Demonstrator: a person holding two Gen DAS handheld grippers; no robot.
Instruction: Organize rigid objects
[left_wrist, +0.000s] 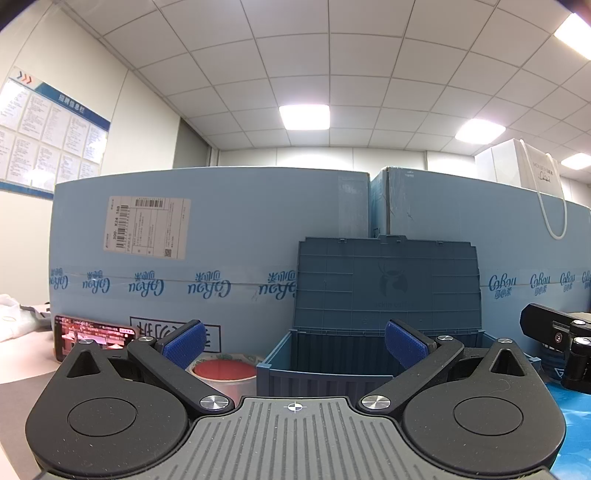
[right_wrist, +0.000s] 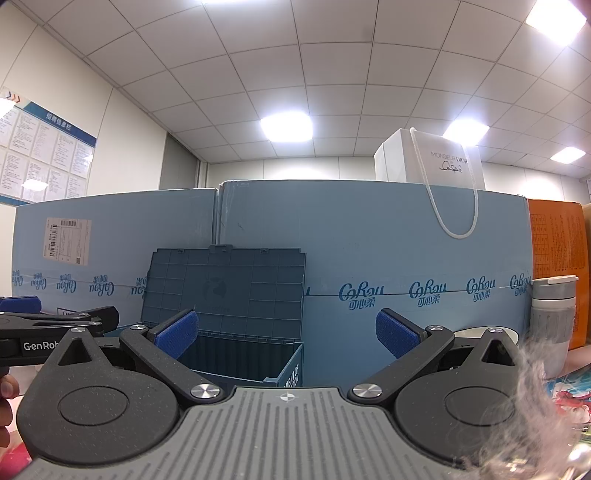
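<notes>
A dark blue storage box stands open ahead, its lid leaning back against light blue cartons. It also shows in the right wrist view at centre left. My left gripper is open and empty, just in front of the box. A roll of tape with a red core lies left of the box, behind my left finger. My right gripper is open and empty, to the right of the box. A grey and white tumbler stands at the far right.
Large light blue cartons form a wall behind the box. A white paper bag sits on top of them. A phone with a lit screen lies at left. An orange carton stands at far right.
</notes>
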